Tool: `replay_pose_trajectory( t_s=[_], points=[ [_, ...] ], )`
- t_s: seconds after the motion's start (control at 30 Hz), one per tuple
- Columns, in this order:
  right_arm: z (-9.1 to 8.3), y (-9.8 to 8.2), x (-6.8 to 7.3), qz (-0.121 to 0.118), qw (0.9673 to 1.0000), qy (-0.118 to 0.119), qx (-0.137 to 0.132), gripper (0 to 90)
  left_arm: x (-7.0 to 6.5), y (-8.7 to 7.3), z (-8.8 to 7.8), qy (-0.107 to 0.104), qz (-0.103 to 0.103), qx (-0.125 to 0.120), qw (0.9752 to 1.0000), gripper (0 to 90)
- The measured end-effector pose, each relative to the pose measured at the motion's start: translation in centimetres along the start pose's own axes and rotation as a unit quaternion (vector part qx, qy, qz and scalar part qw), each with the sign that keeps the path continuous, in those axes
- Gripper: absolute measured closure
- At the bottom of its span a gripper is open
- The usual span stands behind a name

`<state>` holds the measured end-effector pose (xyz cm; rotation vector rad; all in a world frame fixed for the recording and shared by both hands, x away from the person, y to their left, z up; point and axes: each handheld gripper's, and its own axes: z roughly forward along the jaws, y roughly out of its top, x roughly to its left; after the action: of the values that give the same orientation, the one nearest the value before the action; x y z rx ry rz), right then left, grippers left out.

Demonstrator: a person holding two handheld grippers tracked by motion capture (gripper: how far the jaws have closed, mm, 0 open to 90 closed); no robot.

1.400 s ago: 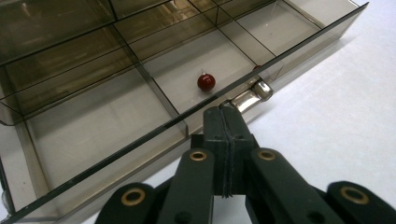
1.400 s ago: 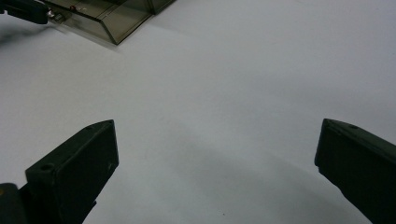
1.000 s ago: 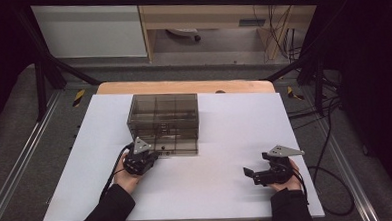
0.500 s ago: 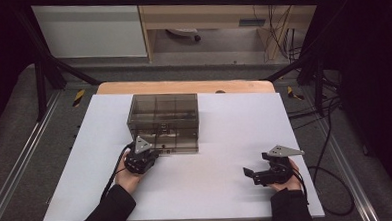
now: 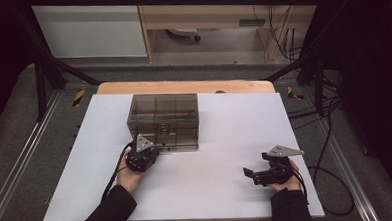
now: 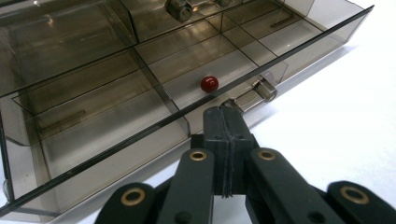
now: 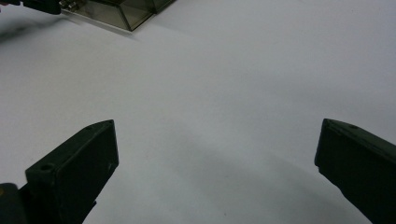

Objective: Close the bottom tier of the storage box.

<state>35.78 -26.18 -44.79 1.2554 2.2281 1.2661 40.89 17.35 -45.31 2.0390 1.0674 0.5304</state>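
The left gripper (image 6: 226,114), jaws pressed together, had its tips at a metal drawer knob (image 6: 264,89) on the front of the smoky clear plastic drawer organiser (image 5: 163,121), with a red ball (image 6: 209,84) lying in a compartment just beyond; whether anything was pinched was hidden. The right gripper (image 5: 252,174) rested well apart, jaws wide on nothing. Both sat on a white tabletop (image 5: 220,139) among dark frames and cables.

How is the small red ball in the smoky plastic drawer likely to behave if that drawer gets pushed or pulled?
The red ball is round and lies loose on a smooth compartment floor, so it would probably roll at any jolt. The drawer has low dividers, which should likely keep it in its compartment. It looks small and glossy, perhaps slippery to pinch.
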Motion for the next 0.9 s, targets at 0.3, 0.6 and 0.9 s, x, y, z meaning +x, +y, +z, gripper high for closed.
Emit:
replay_pose_trajectory(
  t_s=[0.3, 0.6, 0.9],
  points=[
    [0.01, 0.0, 0.02, 0.001, 1.0, 0.0, 0.0, 0.1, 0.26, 0.23, 0.36, 0.006, -0.004, -0.003, 1.0, 89.7],
    [0.03, -0.01, 0.02, -0.001, 1.0, 0.0, 0.001, 0.1, 0.46, 0.32, 0.57, 0.008, -0.005, -0.005, 0.9999, 89.7],
    [0.04, -0.01, 0.0, -0.001, 1.0, 0.0, 0.002, 0.1, 0.62, 0.42, 0.87, 0.012, -0.006, -0.01, 0.9999, 89.7]
  ],
)
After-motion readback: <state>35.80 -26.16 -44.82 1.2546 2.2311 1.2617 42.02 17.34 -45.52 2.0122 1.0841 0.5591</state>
